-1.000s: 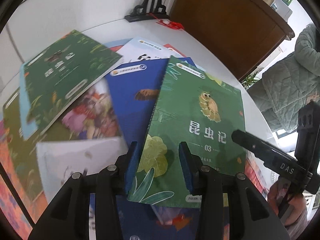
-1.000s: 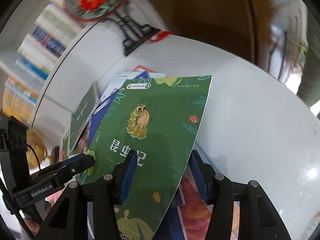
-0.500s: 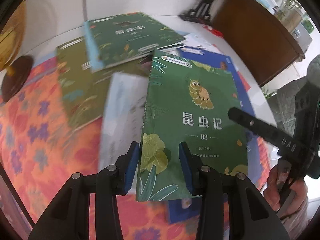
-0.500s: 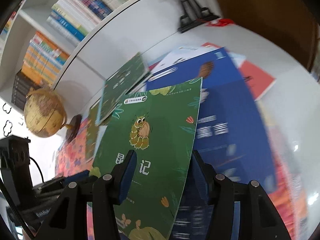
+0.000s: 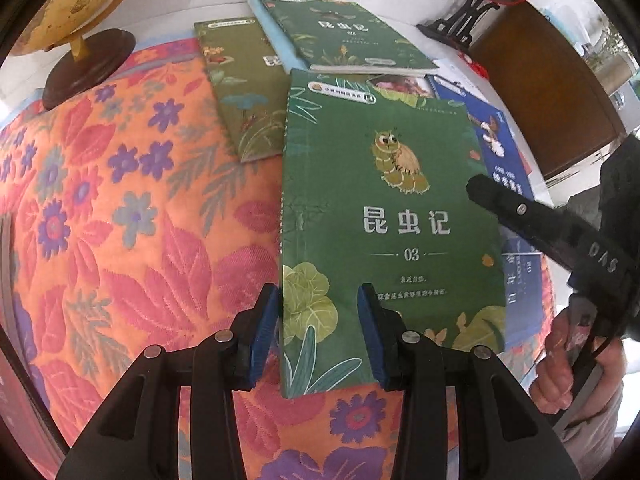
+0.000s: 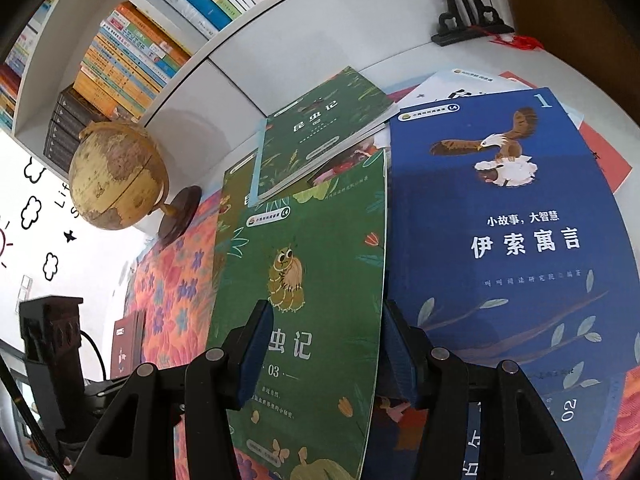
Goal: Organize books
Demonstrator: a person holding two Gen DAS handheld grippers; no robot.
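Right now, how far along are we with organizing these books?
Early. Nothing looks stacked yet. In hand: the green caterpillar book, gripped by the left gripper and right gripper over the floral cloth. Left: the blue eagle book and overlapping green books remain scattered.

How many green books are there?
3. One with a caterpillar is in both grippers, a second lies on top at the back, and a third, olive one sits partly under it. Others may hide underneath.
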